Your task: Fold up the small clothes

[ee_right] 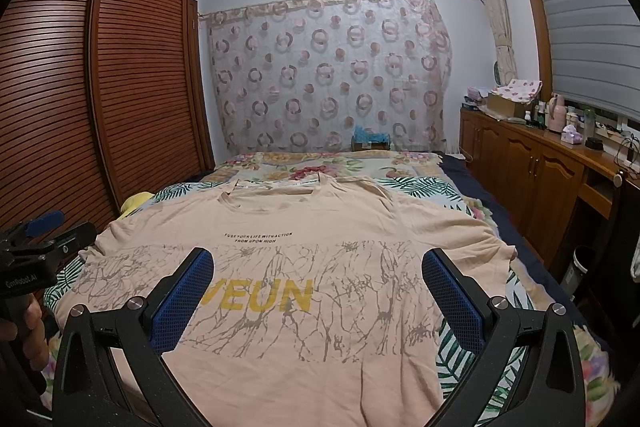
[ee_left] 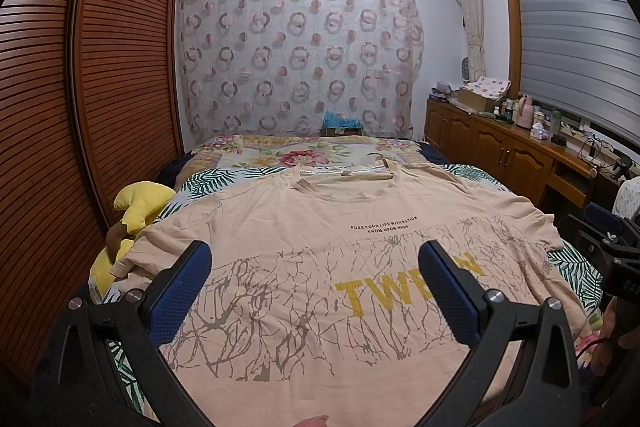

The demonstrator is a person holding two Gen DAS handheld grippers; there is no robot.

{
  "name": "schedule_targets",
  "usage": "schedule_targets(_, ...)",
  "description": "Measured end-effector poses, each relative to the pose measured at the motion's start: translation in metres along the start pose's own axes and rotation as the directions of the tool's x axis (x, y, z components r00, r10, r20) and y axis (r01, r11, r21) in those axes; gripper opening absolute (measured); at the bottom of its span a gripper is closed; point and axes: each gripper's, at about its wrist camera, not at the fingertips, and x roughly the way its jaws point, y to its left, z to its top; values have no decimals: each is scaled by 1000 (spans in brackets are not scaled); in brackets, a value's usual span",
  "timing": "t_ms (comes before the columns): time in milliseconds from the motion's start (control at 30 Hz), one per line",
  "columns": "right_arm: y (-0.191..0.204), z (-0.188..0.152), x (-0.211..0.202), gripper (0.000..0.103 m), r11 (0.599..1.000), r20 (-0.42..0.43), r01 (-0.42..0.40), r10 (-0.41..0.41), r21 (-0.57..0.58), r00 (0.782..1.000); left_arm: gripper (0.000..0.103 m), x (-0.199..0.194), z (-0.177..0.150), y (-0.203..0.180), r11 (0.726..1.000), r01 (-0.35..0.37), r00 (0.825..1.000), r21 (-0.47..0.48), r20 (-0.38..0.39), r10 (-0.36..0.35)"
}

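A beige T-shirt (ee_left: 304,239) with yellow lettering and a grey branch print lies spread flat, front up, on the bed, collar toward the far end. It also shows in the right wrist view (ee_right: 304,227). My left gripper (ee_left: 316,259) is open and empty, held above the shirt's lower left part. My right gripper (ee_right: 318,267) is open and empty, held above the shirt's lower right part. The right gripper's body shows at the right edge of the left wrist view (ee_left: 612,239); the left gripper's body shows at the left edge of the right wrist view (ee_right: 36,247).
The bed (ee_right: 452,195) has a leaf-print sheet and a floral quilt (ee_left: 296,151) at the far end. A yellow plush toy (ee_left: 136,207) lies at the bed's left edge beside a slatted wooden wardrobe (ee_left: 80,107). A wooden cabinet (ee_right: 532,167) with clutter runs along the right.
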Motion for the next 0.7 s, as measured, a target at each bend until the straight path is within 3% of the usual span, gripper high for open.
schedule_targets(700,3,-2,-1,103,1000,12,0,0,0,1000,103,-1,1,-2,1000,-3,1000,2,3,3)
